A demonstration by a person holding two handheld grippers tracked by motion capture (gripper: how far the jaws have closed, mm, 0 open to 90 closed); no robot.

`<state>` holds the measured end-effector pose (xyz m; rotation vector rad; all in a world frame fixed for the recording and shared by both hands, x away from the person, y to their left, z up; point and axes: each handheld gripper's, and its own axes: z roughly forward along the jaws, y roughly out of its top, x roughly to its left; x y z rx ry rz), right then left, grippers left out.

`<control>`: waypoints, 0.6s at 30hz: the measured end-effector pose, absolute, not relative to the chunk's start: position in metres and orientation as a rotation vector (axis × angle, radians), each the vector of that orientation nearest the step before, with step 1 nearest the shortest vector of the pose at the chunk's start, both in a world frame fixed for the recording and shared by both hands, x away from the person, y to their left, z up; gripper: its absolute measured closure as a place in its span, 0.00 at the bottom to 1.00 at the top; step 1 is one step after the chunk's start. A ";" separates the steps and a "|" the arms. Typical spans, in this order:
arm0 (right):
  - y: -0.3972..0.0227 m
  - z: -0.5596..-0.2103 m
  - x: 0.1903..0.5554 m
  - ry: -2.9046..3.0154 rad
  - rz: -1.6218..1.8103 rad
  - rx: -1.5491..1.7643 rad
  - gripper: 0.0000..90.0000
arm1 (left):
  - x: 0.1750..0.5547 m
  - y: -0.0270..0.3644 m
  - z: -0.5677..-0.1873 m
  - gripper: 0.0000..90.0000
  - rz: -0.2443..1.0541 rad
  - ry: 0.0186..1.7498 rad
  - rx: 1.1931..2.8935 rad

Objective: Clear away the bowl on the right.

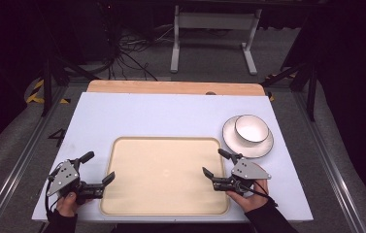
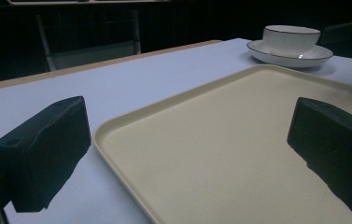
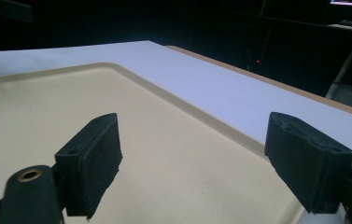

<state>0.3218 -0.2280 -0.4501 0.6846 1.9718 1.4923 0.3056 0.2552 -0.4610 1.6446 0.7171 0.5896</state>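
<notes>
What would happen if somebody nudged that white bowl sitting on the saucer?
The bowl looks glazed and smooth, so it would probably slide on the saucer rather than tip, being wide and low. It seems ceramic, likely rigid and breakable if knocked off the table.

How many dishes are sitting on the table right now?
2: a white bowl stands on a white plate at the table's right, just beyond the beige tray's far right corner. Nothing appears hidden.

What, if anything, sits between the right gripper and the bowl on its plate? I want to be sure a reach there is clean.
Nothing visible does. The right gripper hangs open over the tray's right edge, and bare white table lies between it and the bowl on the plate just beyond.
</notes>
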 end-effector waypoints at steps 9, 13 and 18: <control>-0.231 -0.449 0.322 1.962 1.504 0.705 0.20 | 0.305 0.255 -0.461 0.00 0.594 0.721 1.647; -0.231 -0.448 0.322 1.962 1.504 0.705 0.20 | 0.305 0.255 -0.461 0.00 0.595 0.722 1.647; -0.231 -0.448 0.322 1.963 1.506 0.707 0.20 | 0.305 0.255 -0.461 0.00 0.593 0.726 1.647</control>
